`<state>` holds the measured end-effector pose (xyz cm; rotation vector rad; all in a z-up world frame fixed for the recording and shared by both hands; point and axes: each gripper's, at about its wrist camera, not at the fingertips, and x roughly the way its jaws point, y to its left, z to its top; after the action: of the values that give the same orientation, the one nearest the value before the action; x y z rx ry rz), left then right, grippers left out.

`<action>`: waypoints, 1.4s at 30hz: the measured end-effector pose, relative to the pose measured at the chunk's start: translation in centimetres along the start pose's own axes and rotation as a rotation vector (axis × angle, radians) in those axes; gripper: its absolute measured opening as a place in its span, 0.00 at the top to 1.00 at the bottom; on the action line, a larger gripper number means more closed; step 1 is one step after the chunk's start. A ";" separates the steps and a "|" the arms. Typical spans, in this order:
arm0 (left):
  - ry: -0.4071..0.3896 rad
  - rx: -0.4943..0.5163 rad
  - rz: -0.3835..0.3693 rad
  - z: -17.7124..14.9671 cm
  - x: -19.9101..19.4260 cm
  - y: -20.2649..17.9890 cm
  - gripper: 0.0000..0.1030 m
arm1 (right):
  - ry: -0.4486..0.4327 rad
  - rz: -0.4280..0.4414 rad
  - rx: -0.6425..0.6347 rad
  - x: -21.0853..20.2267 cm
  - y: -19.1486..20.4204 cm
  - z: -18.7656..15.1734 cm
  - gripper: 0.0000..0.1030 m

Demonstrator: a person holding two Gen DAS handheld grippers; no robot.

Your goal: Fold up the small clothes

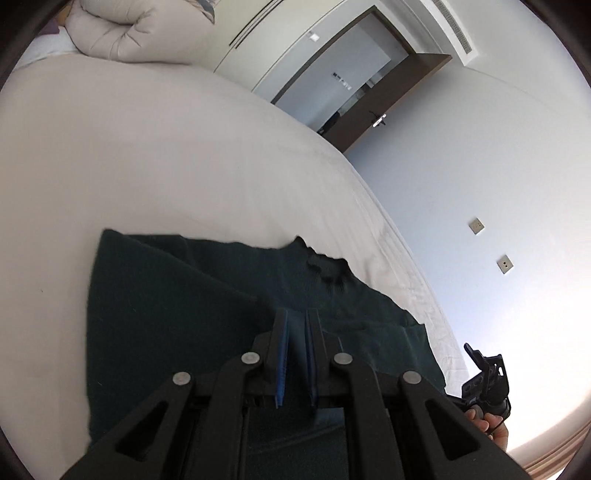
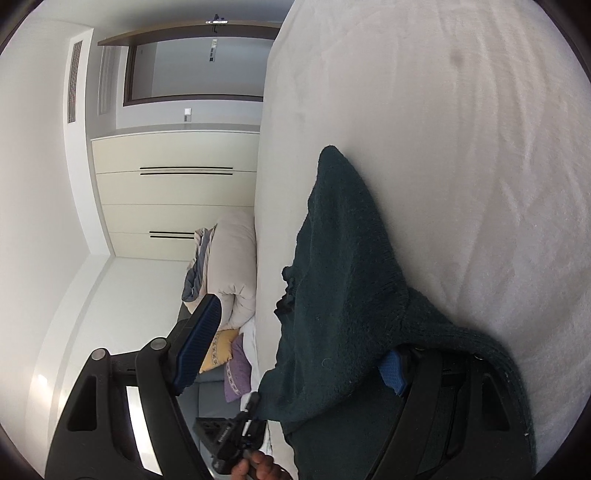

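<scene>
Dark green garment (image 1: 207,295) on white bed (image 1: 147,155)

bare bed (image 1: 147,155) beyond, rolled duvet (image 1: 122,33) far

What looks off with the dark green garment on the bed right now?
The dark green knit garment is draped over one finger of the open right hand-held gripper rather than pinched between both. The left hand-held gripper is shut on its fabric.
</scene>
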<state>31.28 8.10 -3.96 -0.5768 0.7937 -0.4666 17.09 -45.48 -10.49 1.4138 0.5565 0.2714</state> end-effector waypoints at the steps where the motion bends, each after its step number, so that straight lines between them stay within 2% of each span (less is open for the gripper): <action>1: 0.007 -0.017 0.005 -0.1 0.1 0.6 0.91 | 0.000 0.001 0.001 -0.2 -0.1 0.1 0.27; 5: 0.080 -0.064 0.055 -2.2 1.1 3.0 0.95 | 0.011 -0.021 -0.030 -0.2 0.2 -0.1 0.27; 8: 0.059 -0.026 0.052 -2.9 0.0 1.6 0.94 | 0.032 -0.063 -0.070 -0.3 0.7 -0.7 0.27; 9: 0.049 -0.001 0.050 -2.8 -0.3 0.7 0.85 | 0.037 -0.072 -0.081 -0.4 0.9 -0.9 0.27; 10: 0.040 0.033 0.048 -2.6 -0.5 -0.6 0.71 | 0.042 -0.089 -0.093 -0.8 1.0 -1.3 0.27; 11: 0.036 0.078 0.039 -2.4 -0.6 -2.1 0.64 | 0.046 -0.098 -0.099 -1.1 1.1 -1.5 0.27; 12: 0.037 0.107 0.034 -2.3 -0.5 -3.0 0.52 | 0.046 -0.107 -0.102 -1.9 1.2 -2.0 0.27; 13: 0.046 0.155 0.030 -2.4 -0.2 -4.4 0.46 | 0.044 -0.110 -0.099 -2.6 1.2 -2.3 0.27; 15: 0.075 0.200 0.038 -2.7 0.6 -5.3 0.41 | 0.023 -0.122 -0.081 -4.8 1.0 -3.0 0.27; 17: 0.121 0.220 0.080 -3.5 2.0 -5.3 0.41 | -0.017 -0.119 -0.068 -7.3 1.1 -3.4 0.27; 19: 0.159 0.180 0.108 -4.2 2.9 -4.0 0.41 | -0.046 -0.115 -0.072 -9.5 1.6 -3.3 0.26; 22: 0.150 0.122 0.086 -4.7 2.9 -2.4 0.43 | -0.069 -0.087 -0.128 -11.1 3.6 -2.4 0.26; 26: 0.148 0.146 0.111 -4.9 3.1 -2.8 0.43 | 0.018 -0.048 -0.196 -8.5 5.9 -1.5 0.26; 30: 0.135 0.196 0.135 -5.8 3.3 -3.1 0.43 | 0.174 -0.042 -0.253 -2.5 6.1 -1.4 0.26; 33: 0.141 0.179 0.128 -5.7 2.9 -2.9 0.43 | 0.178 -0.179 -0.232 -0.6 3.3 -0.4 0.27; 35: 0.150 0.175 0.136 -5.9 1.9 -2.8 0.43 | 0.165 -0.122 -0.190 -1.4 1.7 0.2 0.36; 36: 0.148 0.186 0.146 -6.0 1.5 -2.8 0.42 | 0.140 -0.113 -0.180 -2.8 1.7 0.2 0.37; 38: 0.147 0.166 0.194 -6.6 -0.6 -2.1 0.40 | 0.084 -0.140 -0.203 -5.0 2.2 0.0 0.35; 39: 0.140 0.147 0.187 -7.0 -1.8 -1.7 0.40 | 0.052 -0.176 -0.219 -6.8 2.6 -0.3 0.32; 40: 0.129 0.122 0.183 -7.5 -3.4 -1.3 0.37 | 0.042 -0.188 -0.225 -7.9 2.8 -0.6 0.27; 41: 0.110 0.104 0.187 -8.2 -5.5 -1.0 0.34 | 0.035 -0.189 -0.241 -9.7 3.3 -1.2 0.26; 42: 0.092 0.097 0.193 -8.8 -7.2 -0.8 0.26 | 0.034 -0.190 -0.254 -10.7 3.5 -1.6 0.26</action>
<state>19.98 9.05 -4.62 -0.3865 0.8998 -0.3537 7.73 -48.95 -5.01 1.1049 0.6564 0.2060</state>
